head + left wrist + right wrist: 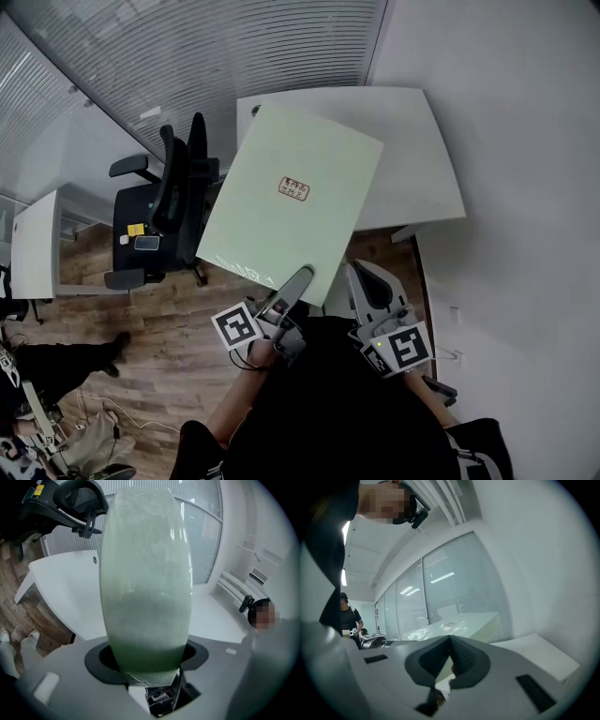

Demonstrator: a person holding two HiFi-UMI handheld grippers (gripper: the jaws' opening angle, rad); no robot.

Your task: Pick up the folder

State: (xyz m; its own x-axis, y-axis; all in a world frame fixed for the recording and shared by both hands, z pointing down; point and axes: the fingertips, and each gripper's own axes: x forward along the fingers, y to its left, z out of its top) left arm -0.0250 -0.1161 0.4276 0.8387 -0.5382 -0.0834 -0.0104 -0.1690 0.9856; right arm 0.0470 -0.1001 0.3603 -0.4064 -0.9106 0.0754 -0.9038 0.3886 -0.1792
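Note:
The folder [291,202] is a pale green, thick board with a small red label. It is lifted off and tilted over the white table [422,159]. My left gripper [298,278] is shut on its near edge. In the left gripper view the folder [145,583] rises up between the jaws and fills the middle of the view. My right gripper [361,281] is just right of the folder's near corner and apart from it. In the right gripper view its jaws meet at the tips [450,641] with nothing held, and the folder [464,623] shows beyond them.
A black office chair [164,202] stands left of the table, with a second white desk [33,244] further left. A person's legs [56,361] and cables lie on the wood floor at lower left. Glass walls with blinds [187,56] and a white wall [525,187] close in the corner.

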